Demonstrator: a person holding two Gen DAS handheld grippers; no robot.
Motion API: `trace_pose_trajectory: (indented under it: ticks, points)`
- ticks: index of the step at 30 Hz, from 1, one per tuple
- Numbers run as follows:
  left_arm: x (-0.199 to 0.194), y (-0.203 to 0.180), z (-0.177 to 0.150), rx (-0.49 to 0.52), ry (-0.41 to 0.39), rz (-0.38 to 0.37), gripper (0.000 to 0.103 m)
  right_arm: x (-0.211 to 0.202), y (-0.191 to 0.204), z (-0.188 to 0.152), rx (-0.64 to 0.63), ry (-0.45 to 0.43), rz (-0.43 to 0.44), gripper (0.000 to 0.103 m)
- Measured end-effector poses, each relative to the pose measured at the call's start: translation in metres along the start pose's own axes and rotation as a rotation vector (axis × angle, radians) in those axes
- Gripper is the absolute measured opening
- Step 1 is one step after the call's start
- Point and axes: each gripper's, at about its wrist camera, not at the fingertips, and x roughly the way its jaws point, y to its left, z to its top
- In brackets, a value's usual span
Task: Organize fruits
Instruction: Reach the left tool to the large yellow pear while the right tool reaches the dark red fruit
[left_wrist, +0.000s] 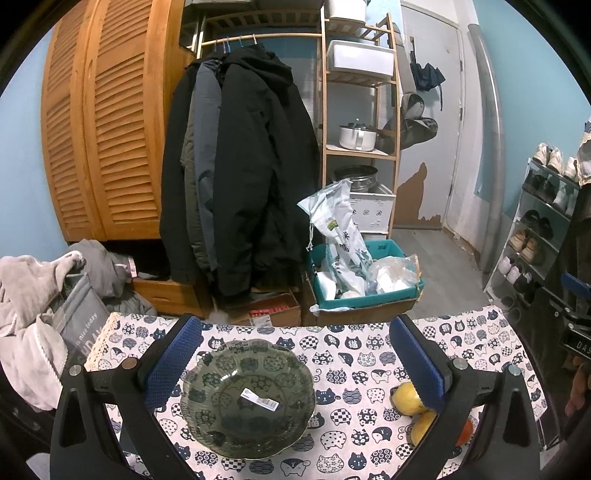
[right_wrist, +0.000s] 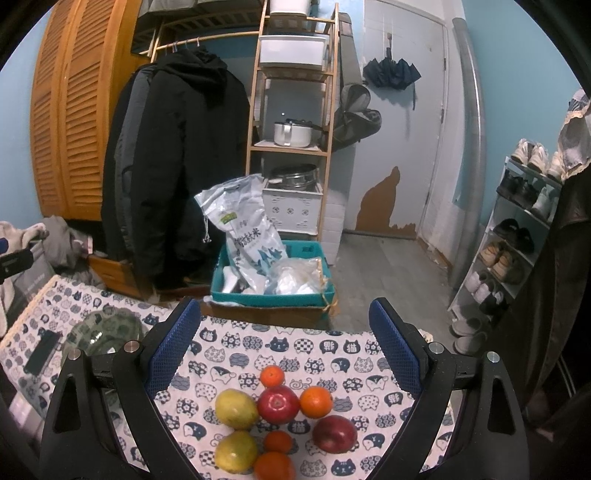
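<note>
Left tool (left_wrist: 295, 365) spread wide, empty, w/ glass bowl (left_wrist: 248, 398) on bench (left_wrist: 480, 332) btwn its fingers. Right tool (right_wrist: 284, 347) also apart, empty; fruit cluster just below/btwn its fingers: red apple (right_wrist: 277, 404), yellow fruit (right_wrist: 235, 409), oranges (right_wrist: 316, 401).

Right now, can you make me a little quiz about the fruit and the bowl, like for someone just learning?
1. True or false: the glass bowl already has fruit in it.
2. How many red apples lie on the cat-print cloth? A) one B) two C) four
3. Fill in: the left gripper and the right gripper are both ____.

Key:
1. False. The bowl holds only a barcode sticker.
2. B. One red apple sits in the middle of the group, and the other red apple sits nearer the right side.
3. Open, with nothing between the fingers.
</note>
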Motion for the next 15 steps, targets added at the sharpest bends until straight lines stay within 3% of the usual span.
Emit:
trace_pose_trajectory:
  ticks: [15]
  points:
    - [0.0008,-0.0014,-0.0015,0.000,0.006,0.001,0.103,0.0007,0.0026,-0.0032,0.001,0.008,0.003,0.091]
